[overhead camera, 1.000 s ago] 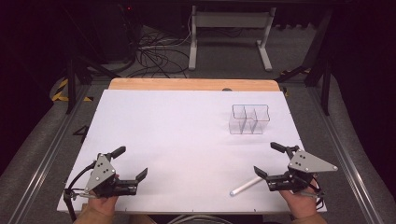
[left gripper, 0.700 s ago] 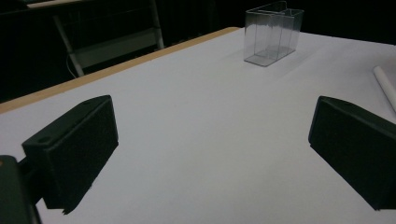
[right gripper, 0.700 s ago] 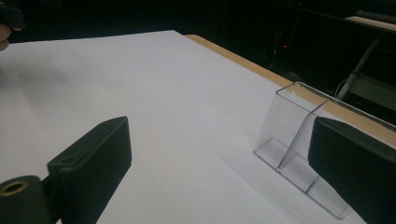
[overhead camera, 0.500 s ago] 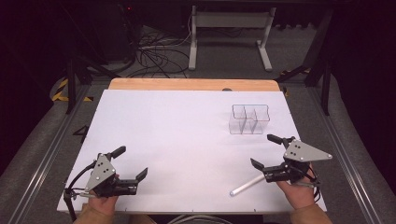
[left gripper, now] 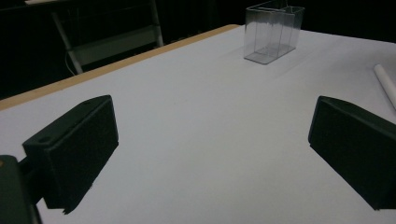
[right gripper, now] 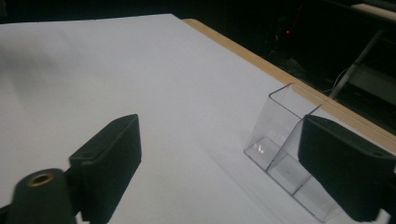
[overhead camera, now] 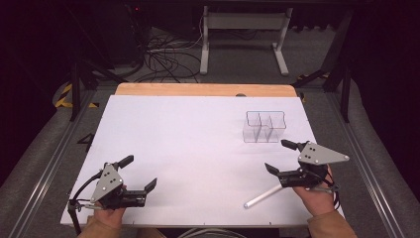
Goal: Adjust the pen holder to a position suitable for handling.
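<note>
Right gripper (overhead camera: 286,157) first: it hangs just above the tabletop (overhead camera: 198,144) at the near right, held in the person's right hand (overhead camera: 313,192), jaws spread with bare white surface between them. Those jaws have just been closing a little, and nothing sits between them. Right beneath that hand lies a white tube (overhead camera: 263,195), flat on the tabletop, slanting from under the gripper body out toward the near edge and the middle. The jaws point past it, not at it, and the pads are clear of it.

Just beyond the right gripper's tips, toward the far side, stands a clear plastic organizer (overhead camera: 264,126), upright, split into compartments, all of them looking empty. In the right gripper view the organizer (right gripper: 285,144) sits near the right-hand jaw, partly behind it, apart from the pads.

Over to the left gripper (overhead camera: 141,172): it sits low at the near left corner in the person's left hand (overhead camera: 110,212), jaws wide apart, gripping nothing, plain tabletop between them. From the left gripper view, the organizer (left gripper: 273,30) is well off ahead and to the right, and the tube's end (left gripper: 385,81) peeks in at the right edge, well apart from this gripper.

Beyond the white sheet a strip of wooden edge (overhead camera: 203,89) shows at the far side.
</note>
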Demonstrator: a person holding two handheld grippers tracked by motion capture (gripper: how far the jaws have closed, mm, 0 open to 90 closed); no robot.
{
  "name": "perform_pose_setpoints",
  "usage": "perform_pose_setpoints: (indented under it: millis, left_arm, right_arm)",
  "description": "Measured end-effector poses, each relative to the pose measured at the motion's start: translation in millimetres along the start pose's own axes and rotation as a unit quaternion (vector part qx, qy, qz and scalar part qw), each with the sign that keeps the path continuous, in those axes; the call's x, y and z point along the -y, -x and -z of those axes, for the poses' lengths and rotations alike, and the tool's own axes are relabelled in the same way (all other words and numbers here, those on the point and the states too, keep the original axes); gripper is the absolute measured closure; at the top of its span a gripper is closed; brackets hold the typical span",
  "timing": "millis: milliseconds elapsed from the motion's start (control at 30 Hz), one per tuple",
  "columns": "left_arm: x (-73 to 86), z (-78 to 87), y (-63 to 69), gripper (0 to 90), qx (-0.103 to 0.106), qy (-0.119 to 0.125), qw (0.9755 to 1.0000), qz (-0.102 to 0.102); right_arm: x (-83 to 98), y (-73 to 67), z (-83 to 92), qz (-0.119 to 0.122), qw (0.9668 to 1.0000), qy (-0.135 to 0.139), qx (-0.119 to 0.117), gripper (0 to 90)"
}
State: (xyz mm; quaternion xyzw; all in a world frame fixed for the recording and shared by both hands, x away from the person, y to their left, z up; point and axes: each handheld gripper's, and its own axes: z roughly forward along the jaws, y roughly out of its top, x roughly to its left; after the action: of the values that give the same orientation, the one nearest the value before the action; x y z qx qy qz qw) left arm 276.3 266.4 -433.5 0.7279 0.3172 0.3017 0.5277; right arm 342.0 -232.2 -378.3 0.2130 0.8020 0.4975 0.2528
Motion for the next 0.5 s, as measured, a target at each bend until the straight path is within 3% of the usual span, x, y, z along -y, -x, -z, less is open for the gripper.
perform_pose_setpoints:
  millis: [133, 500]
  left_arm:
    - [0.0, 0.1, -0.1, 2.3, 0.0, 0.0, 1.0, 0.0]
    - [0.0, -0.3, -0.2, 2.4, -0.002, -0.002, 1.0, -0.002]
  right_arm:
    - [-6.0, 7.1, -1.2, 0.002, 0.9996, -0.022, -0.015, 20.4]
    - [-23.3, 25.4, -8.9, 0.021, 0.9981, -0.057, -0.006, 23.4]
